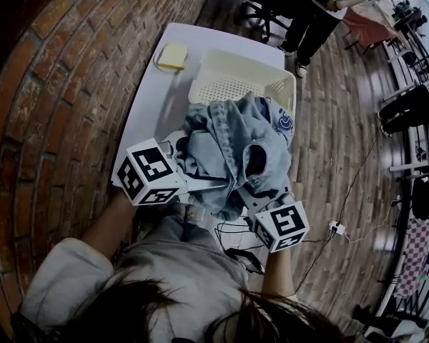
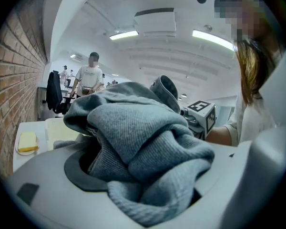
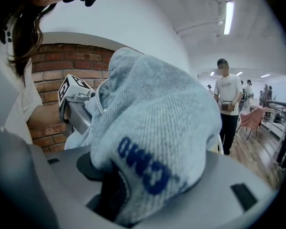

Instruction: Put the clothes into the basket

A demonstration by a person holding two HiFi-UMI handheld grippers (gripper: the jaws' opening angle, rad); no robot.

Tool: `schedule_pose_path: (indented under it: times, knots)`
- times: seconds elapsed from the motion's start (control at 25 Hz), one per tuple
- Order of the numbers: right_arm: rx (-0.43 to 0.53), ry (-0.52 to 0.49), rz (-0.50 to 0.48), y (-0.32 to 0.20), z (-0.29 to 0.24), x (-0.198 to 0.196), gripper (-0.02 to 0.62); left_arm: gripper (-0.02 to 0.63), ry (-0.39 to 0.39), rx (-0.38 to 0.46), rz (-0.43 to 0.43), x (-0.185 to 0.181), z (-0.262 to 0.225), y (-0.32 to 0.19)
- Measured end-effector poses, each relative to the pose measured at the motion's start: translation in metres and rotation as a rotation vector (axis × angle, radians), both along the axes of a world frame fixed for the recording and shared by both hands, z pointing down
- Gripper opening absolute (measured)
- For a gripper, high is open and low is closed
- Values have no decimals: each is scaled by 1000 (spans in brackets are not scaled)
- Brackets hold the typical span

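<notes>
Jaws grip bunched sweatshirt (image 1: 229, 148) (pale blue).

Near rim of basket (image 1: 236, 61) behind sweatshirt (image 1: 229, 148)

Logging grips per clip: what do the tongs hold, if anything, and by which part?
One light-blue sweatshirt: left tongs clamp a bunched ribbed fold on its left side, right tongs a blue-lettered fold on its right.

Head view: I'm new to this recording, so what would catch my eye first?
A pale blue sweatshirt, gripped at either end by the left tongs and right tongs, hangs over the white table. Just beyond it sits a white basket, with a yellow block at the table's far left corner.
</notes>
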State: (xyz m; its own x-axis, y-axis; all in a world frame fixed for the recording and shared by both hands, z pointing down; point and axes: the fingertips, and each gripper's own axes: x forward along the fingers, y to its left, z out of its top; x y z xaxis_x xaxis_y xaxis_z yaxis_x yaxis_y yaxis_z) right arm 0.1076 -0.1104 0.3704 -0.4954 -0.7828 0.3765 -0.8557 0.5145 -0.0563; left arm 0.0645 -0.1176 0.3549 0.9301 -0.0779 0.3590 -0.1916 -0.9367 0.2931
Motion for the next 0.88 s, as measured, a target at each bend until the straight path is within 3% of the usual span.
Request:
schedule_pose_path:
  times: [0.32, 0.88]
  knots:
    - [77, 28, 21, -47, -59, 20, 282, 439, 24, 85, 3, 20, -59, -46]
    - [215, 120, 27, -65, -58, 31, 278, 439, 109, 228, -33, 29, -55, -62]
